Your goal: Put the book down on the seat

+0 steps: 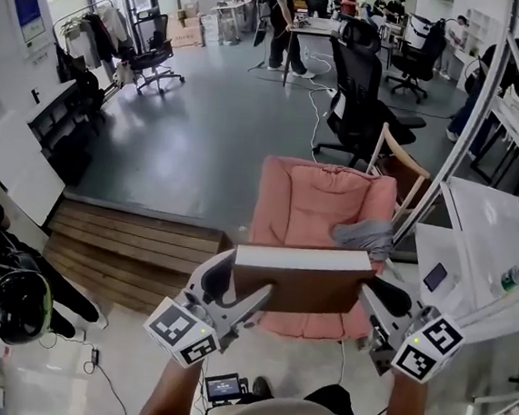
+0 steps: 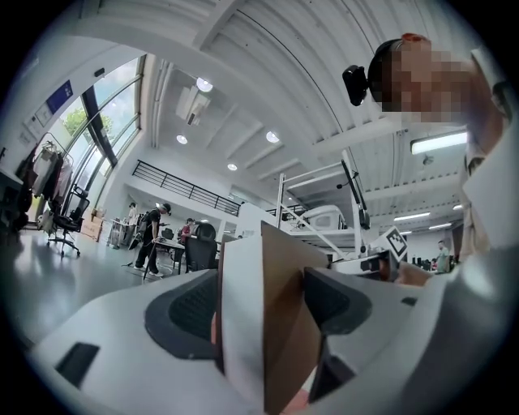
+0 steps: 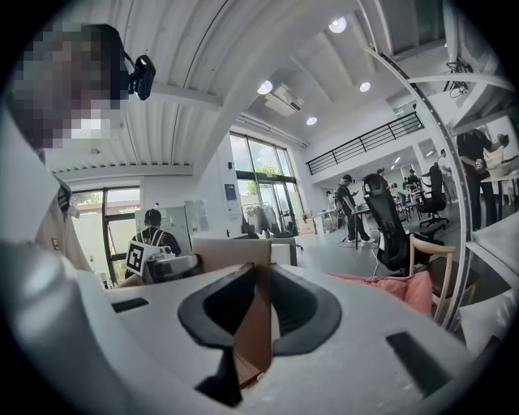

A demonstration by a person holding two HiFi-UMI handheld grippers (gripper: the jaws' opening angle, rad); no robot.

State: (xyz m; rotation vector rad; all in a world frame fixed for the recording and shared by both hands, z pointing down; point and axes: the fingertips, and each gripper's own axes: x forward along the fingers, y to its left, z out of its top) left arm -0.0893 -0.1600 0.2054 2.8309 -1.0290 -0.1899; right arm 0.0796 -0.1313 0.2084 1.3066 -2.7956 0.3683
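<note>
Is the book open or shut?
Shut: the book has its covers flat together, pinched by the left claw and right claw.

At upper centre I see a black office chair [image 1: 358, 84] on the grey floor [image 1: 202, 142], with a white cable [image 1: 317, 107] trailing just left of it. A second office chair [image 1: 151, 50] stands at upper left, near a clothes rack [image 1: 89, 31] hung with garments. Along the top edge a person in black [image 1: 282, 22] stands at a table [image 1: 318, 25]; others sit further right. Wooden steps [image 1: 132, 249] fill my middle left, and a dark helmet [image 1: 20, 305] lies at lower left. On the right, a white desk [image 1: 486, 224] carries a phone [image 1: 435, 276]. A small screen [image 1: 224, 387] glows at bottom centre.
</note>
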